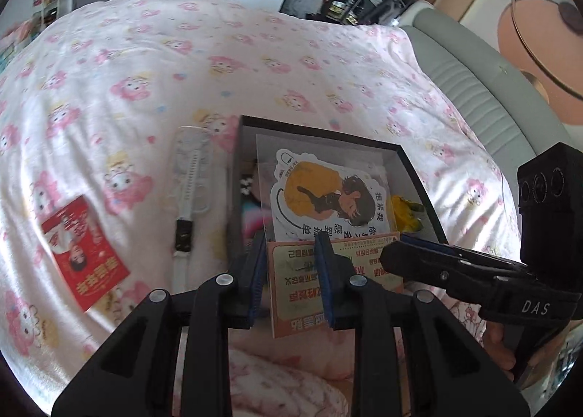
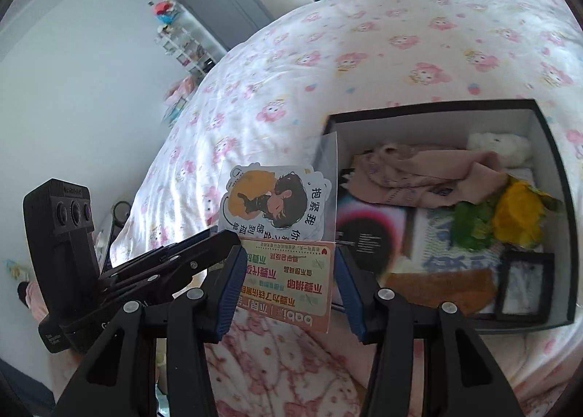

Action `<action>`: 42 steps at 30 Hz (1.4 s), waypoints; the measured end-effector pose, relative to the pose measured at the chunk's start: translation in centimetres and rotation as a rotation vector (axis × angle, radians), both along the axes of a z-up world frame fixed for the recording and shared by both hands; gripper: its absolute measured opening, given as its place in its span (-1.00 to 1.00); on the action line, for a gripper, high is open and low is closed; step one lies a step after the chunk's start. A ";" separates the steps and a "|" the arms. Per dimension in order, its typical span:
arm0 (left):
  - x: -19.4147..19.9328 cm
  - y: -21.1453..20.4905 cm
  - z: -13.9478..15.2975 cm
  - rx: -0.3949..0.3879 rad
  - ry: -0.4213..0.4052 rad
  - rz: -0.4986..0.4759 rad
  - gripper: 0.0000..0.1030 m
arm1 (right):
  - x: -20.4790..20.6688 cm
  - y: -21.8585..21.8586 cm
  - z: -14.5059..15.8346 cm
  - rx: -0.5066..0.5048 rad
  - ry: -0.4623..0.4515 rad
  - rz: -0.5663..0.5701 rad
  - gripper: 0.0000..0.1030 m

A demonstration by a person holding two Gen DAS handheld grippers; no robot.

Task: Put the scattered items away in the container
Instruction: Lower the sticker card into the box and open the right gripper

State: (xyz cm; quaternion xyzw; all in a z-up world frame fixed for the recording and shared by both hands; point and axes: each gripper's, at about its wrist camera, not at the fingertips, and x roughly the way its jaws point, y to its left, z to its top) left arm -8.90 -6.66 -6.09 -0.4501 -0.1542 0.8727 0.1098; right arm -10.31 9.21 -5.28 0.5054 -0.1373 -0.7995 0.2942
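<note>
Sticker sheet upright, long axis vertical

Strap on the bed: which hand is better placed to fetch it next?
Probably left: the strap lies left of the box, on the left gripper's side; the right gripper has the pack between its fingers.

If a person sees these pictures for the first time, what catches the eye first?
First, the clear packet with a cartoon sticker and orange card, held up between both grippers beside the black box. Then the yellow flower inside that box, and the red card lying on the pink-patterned bedsheet.
</note>
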 end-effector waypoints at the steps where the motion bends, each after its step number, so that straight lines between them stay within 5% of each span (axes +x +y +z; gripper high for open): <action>1: -0.9 1.5 -0.4 -0.007 0.002 -0.028 -0.52 | -0.1 1.5 -0.3 -0.003 -0.014 -0.027 -0.10; 8: -6.1 9.2 -4.9 -0.042 -0.100 -0.193 -0.50 | -1.0 8.1 -4.3 0.085 -0.082 -0.189 -0.10; 16: -6.8 7.8 -8.7 -0.005 -0.183 -0.163 -0.34 | -3.7 7.5 -6.5 0.143 -0.108 -0.195 -0.10; 18: -6.2 7.4 -8.8 -0.012 -0.172 -0.138 -0.17 | -3.8 6.9 -7.0 0.144 -0.118 -0.201 -0.10; 28: -4.9 5.1 -8.1 -0.011 -0.096 -0.047 -0.16 | -3.6 7.2 -7.0 0.120 -0.093 -0.239 -0.11; 32: -4.5 4.0 -7.7 0.023 -0.077 -0.013 -0.17 | -2.9 9.0 -5.9 0.195 -0.044 -0.289 -0.11; 35: -4.2 3.8 -7.6 0.021 -0.062 0.004 -0.17 | -3.8 9.1 -6.4 0.222 -0.091 -0.256 -0.11; 42: -5.1 3.0 -6.9 0.024 -0.031 0.053 -0.17 | -5.6 4.5 -8.7 0.371 -0.139 -0.130 -0.11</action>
